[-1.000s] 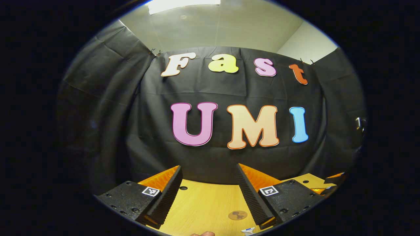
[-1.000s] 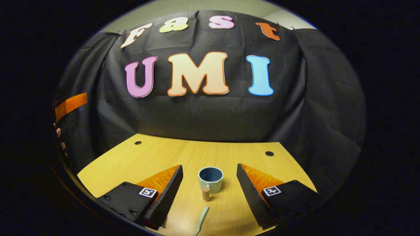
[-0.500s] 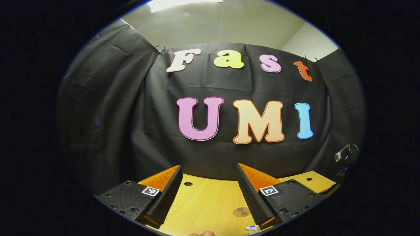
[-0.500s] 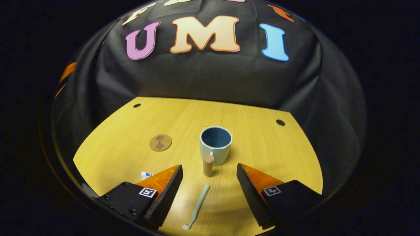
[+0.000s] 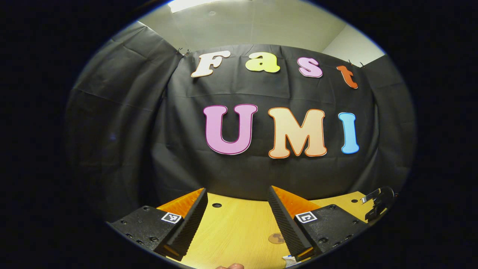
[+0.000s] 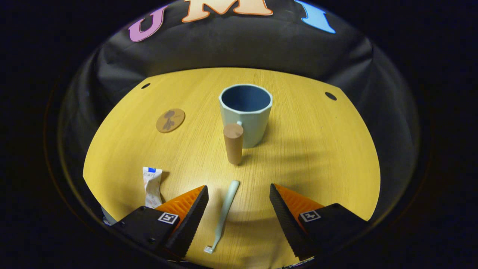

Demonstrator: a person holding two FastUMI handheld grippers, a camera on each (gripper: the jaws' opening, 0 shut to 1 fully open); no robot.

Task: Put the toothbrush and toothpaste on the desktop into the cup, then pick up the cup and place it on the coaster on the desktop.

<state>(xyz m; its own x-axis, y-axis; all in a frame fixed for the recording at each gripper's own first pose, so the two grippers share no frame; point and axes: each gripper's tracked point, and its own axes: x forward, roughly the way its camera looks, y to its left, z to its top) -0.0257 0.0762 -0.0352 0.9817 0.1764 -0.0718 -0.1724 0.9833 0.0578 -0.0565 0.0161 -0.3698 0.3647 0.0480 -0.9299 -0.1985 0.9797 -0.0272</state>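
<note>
Toothpaste point(image 6: 152, 191) sits way over on the left of the desk point(image 6: 317, 149), a crumpled little tube lying flat, just beside the outer side of the right claw's point(image 6: 239, 220) left finger. A bit farther back is the coaster point(image 6: 170, 120), flat and bare, well apart from everything else, so the last step clearly isn't done yet.

Moving toward the middle, the toothbrush point(image 6: 223, 215) lies flat between the right claw's two fingers, bristle end toward the camera and handle tip pointing at the cup point(image 6: 245, 112). The jaws are spread wide and nothing's pinched; the brush sits closer to the left finger than the right. My guess is the claw is lined up over it like this to grab it first, since the cup is straight ahead and the drop would be short. The cup stands upright and looks empty, mouth open, with its brown wooden handle point(image 6: 233, 143) sticking out toward the claw.

Over in the left gripper view, the left claw point(image 5: 237, 220) is held up and level, jaws also spread and empty, mostly facing the booth wall. The coaster point(image 5: 276, 238) peeks out beside its right finger. Looks like it's just parked out of the way.
</note>
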